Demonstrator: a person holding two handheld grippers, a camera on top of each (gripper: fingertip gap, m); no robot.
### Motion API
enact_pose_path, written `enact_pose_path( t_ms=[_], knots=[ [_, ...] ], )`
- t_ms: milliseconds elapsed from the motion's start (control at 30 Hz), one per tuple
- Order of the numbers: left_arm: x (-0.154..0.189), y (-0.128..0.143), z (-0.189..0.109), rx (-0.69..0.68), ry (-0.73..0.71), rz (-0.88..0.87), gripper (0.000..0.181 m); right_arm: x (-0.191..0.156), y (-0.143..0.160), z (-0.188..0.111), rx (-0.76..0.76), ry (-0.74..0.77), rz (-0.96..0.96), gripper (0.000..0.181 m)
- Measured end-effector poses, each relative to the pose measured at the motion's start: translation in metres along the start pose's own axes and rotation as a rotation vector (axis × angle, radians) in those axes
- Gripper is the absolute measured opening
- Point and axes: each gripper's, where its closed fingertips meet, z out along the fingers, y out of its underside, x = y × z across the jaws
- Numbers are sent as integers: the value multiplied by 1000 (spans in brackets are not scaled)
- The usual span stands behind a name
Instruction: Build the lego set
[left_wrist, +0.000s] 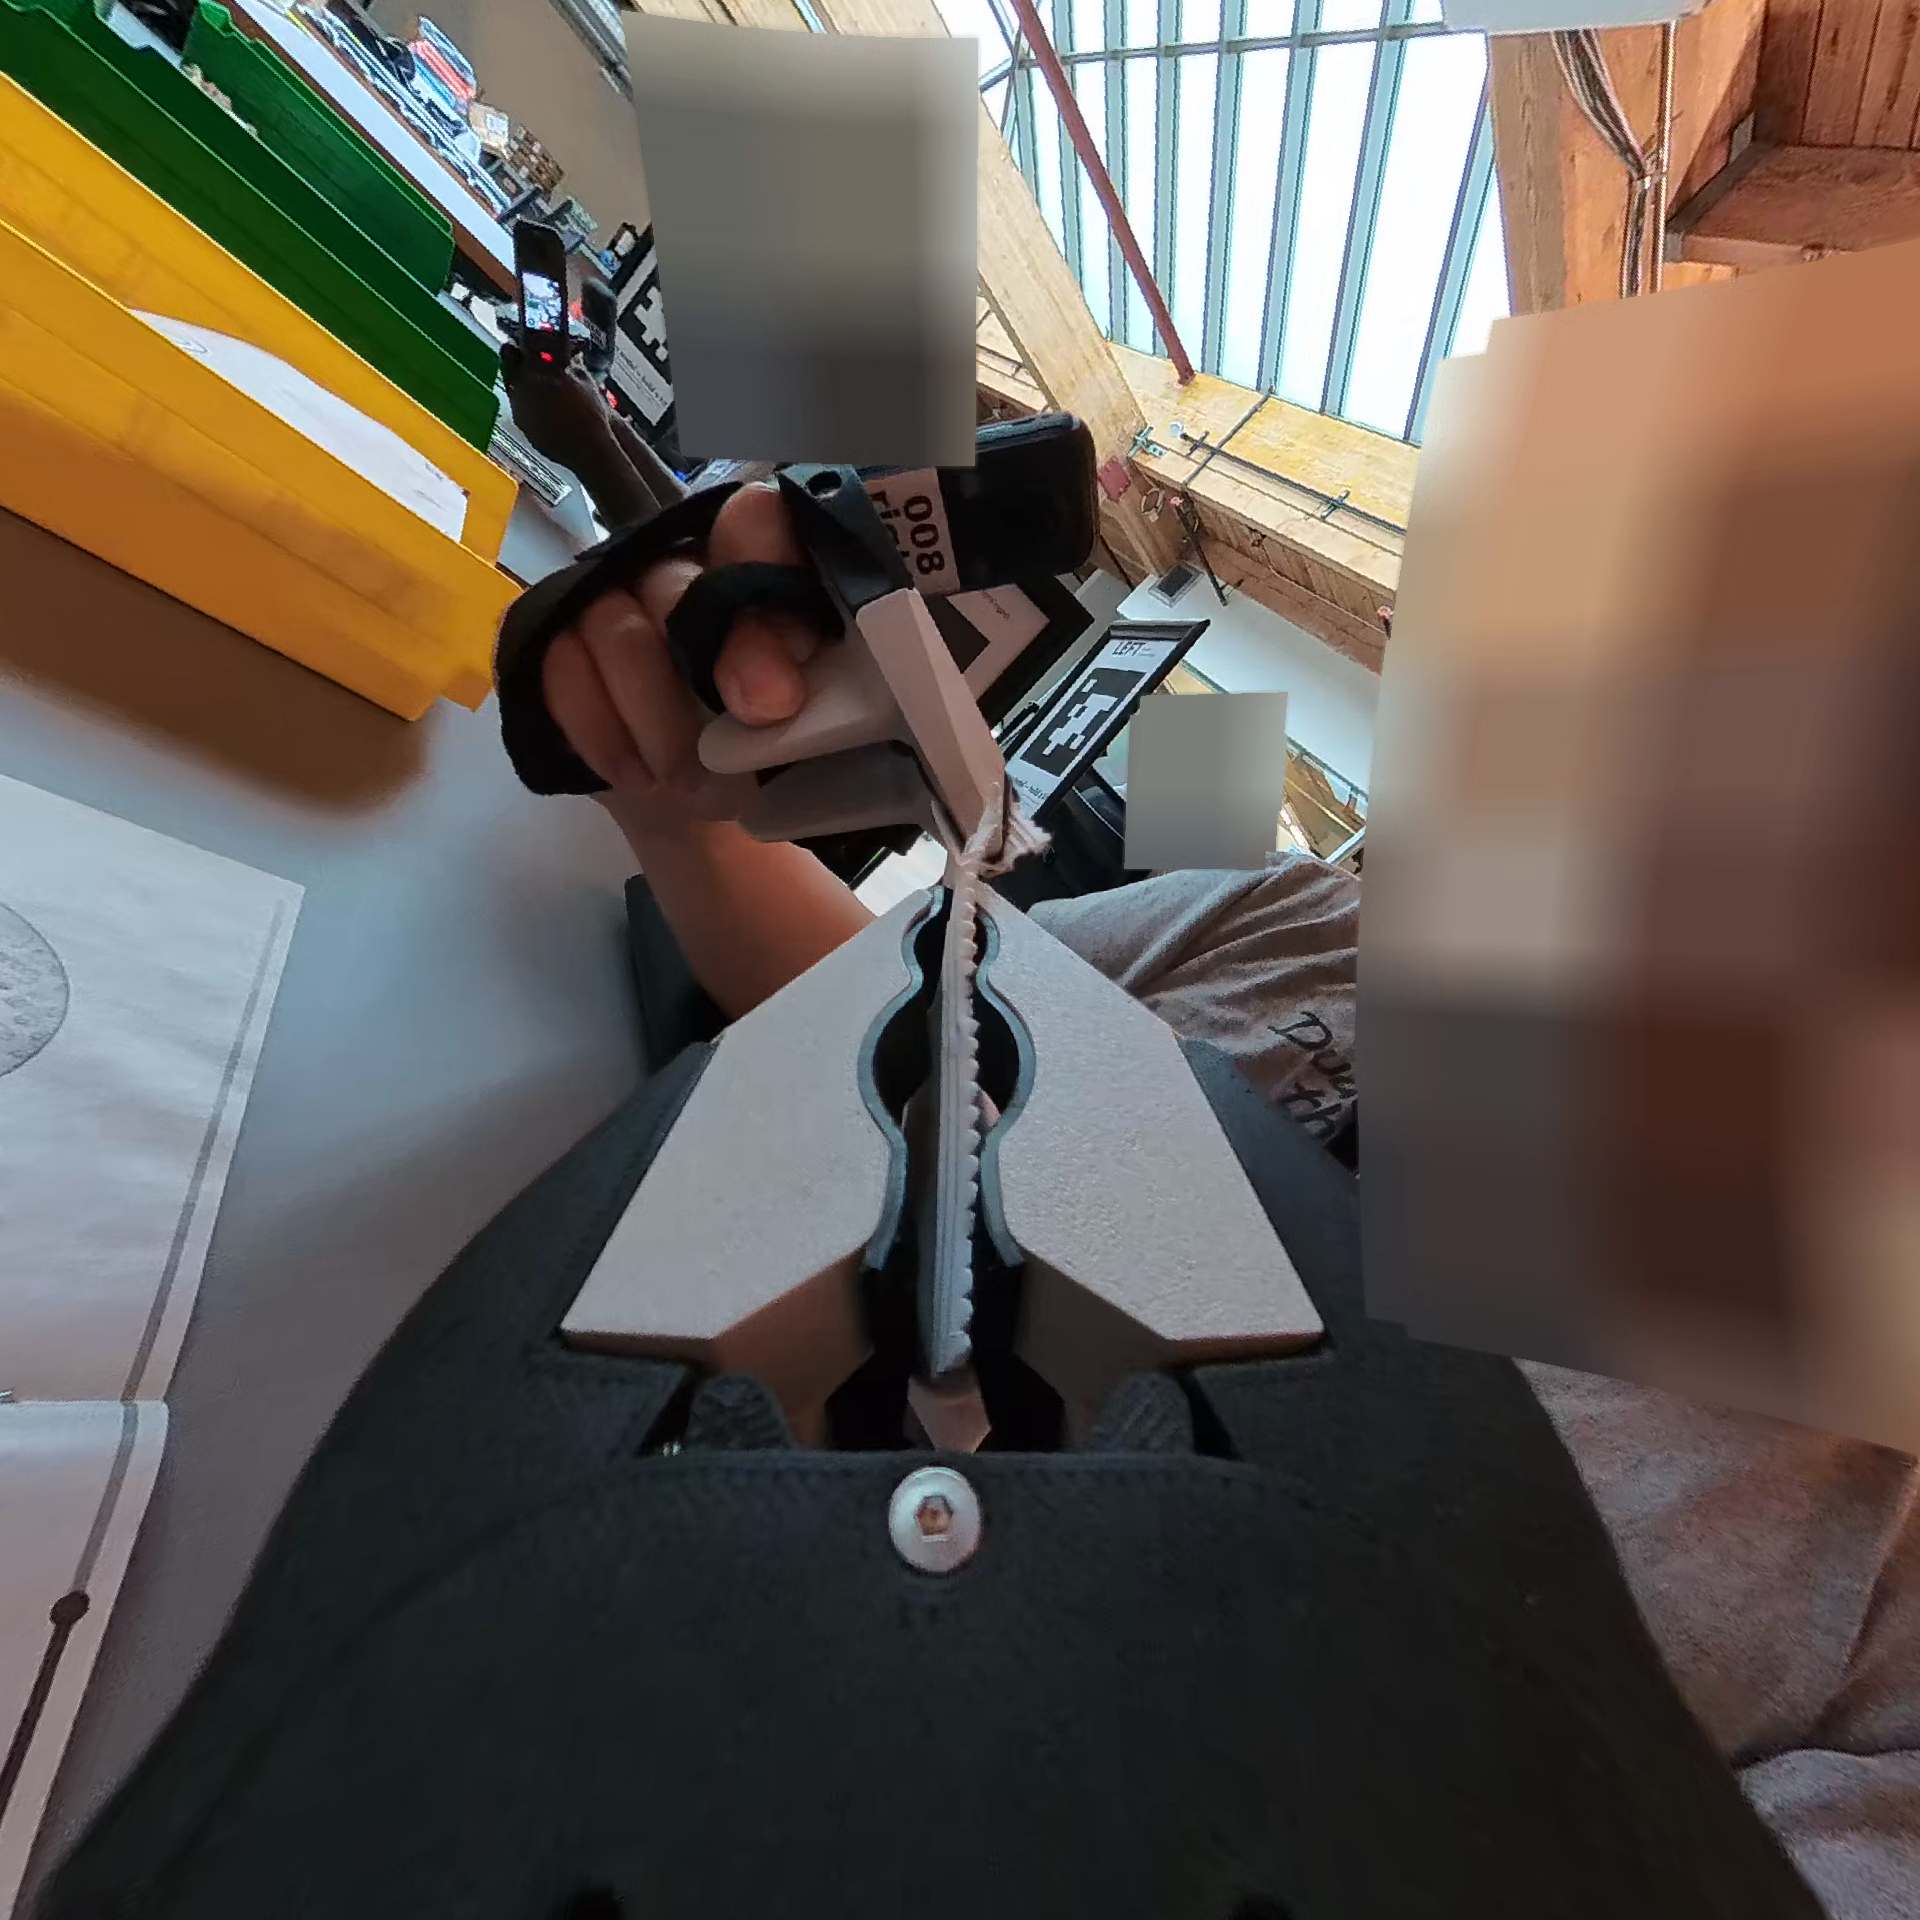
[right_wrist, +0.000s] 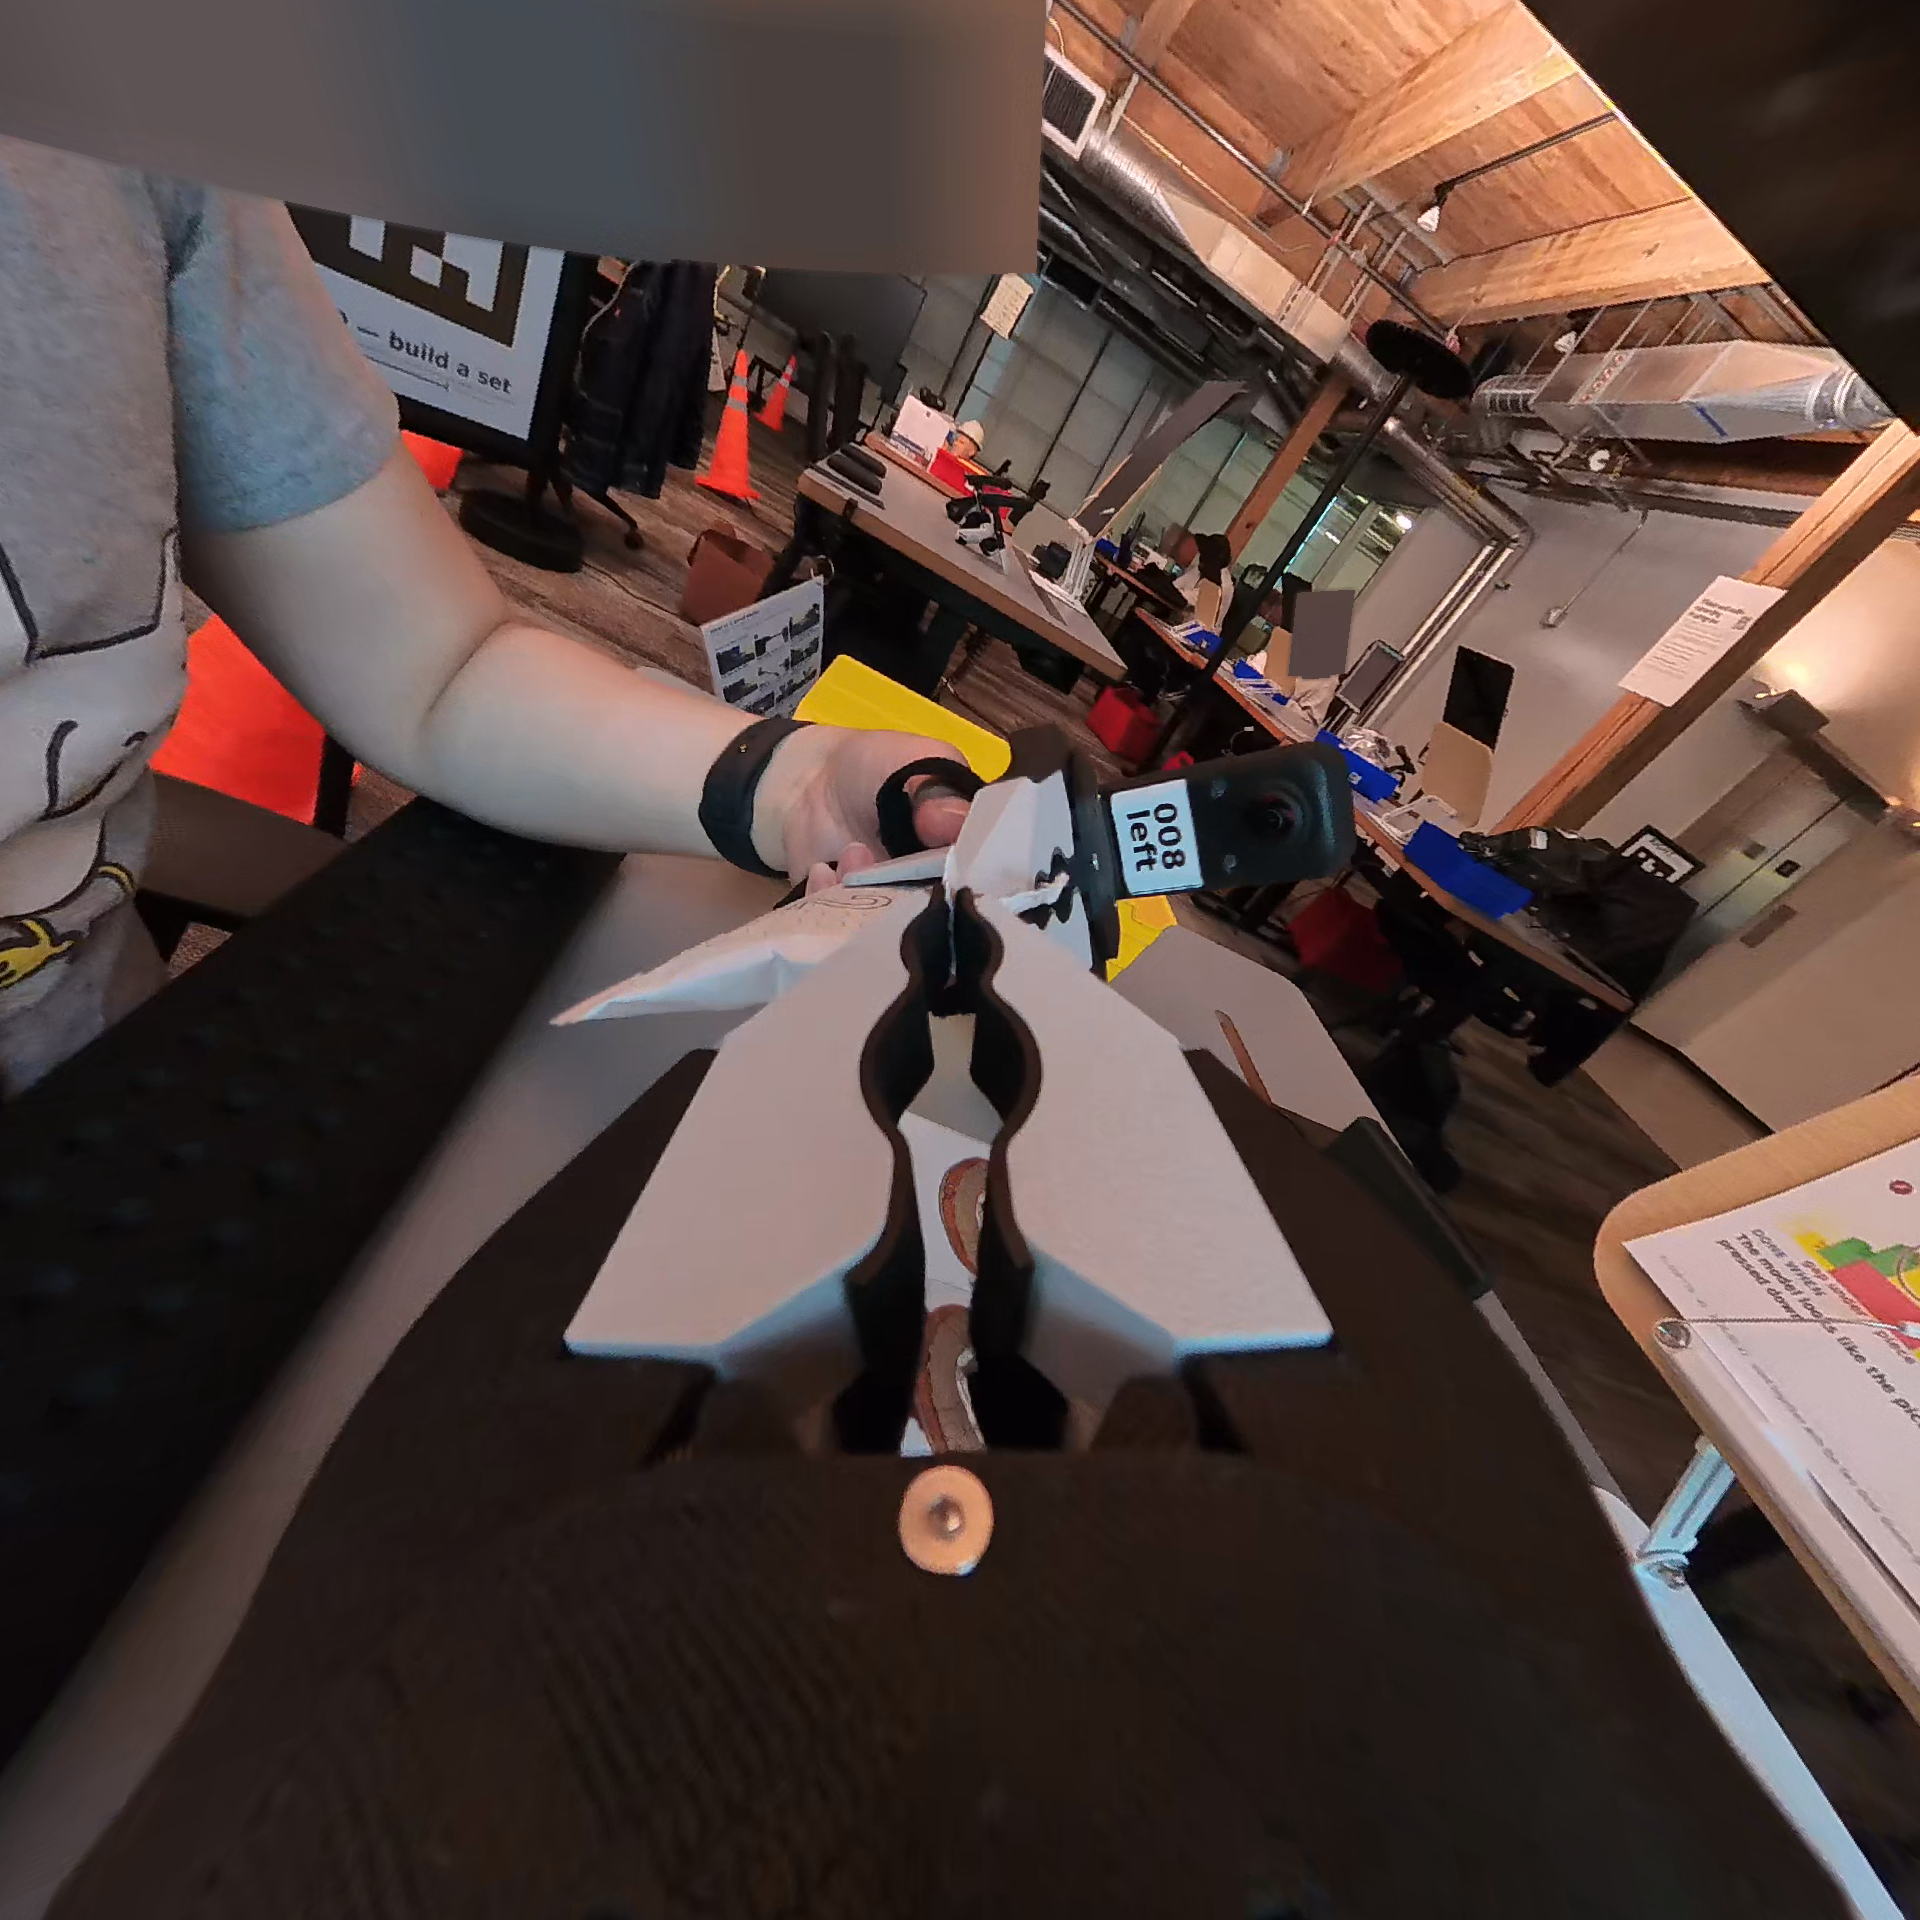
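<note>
A white paper bag (left_wrist: 958, 1143) with a serrated edge runs edge-on between my left gripper's fingers. My left gripper (left_wrist: 961, 920) is shut on it. My right gripper (left_wrist: 982, 826), held by a hand in a black strap, pinches the same bag just beyond the left tips, where the paper is torn and frayed. In the right wrist view my right gripper (right_wrist: 951, 935) is shut on the crumpled bag (right_wrist: 748, 961), and the left gripper (right_wrist: 1003, 883) grips it from the far side, tip to tip. The bag's contents are hidden.
Yellow bins (left_wrist: 208, 468) and green bins (left_wrist: 312, 177) stand at the table's left. A printed sheet (left_wrist: 125, 1039) lies on the grey table. A dark dotted panel (right_wrist: 260, 1039) is on the left, a white box (right_wrist: 1236, 1008) is below, and an instruction sheet on a wooden board (right_wrist: 1818, 1299) is at the right. Only a small space, under 4 cm, lies between the two pairs of fingers.
</note>
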Motion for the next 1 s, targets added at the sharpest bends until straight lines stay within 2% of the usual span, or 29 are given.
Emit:
enact_pose_path(
  t_ms=[33, 200, 267, 467, 733, 800, 1000],
  knots=[
    [0, 1, 0, -5, -1, 4, 0, -1, 1, -1, 1, -9, 7, 0],
    [-3, 2, -3, -31, -44, 116, 2, -1, 8, -1, 29, -61, 89, 0],
    [0, -7, -7, 25, -40, 138, 8, 0, 9, -2, 31, -63, 98, 0],
    [-8, -3, -4, 9, -64, 126, 0, 1, 12, -3, 8, -49, 84, 0],
    [-9, 5, -1, -23, -46, 115, 5, 0, 16, -5, -9, -53, 76, 0],
    [-11, 3, -2, -11, -55, 113, 0, 0, 16, -5, -12, -55, 74, 0],
    [-12, 6, 1, -17, -29, 82, 0, 0, 18, -5, -30, -54, 66, 0]
  ],
)
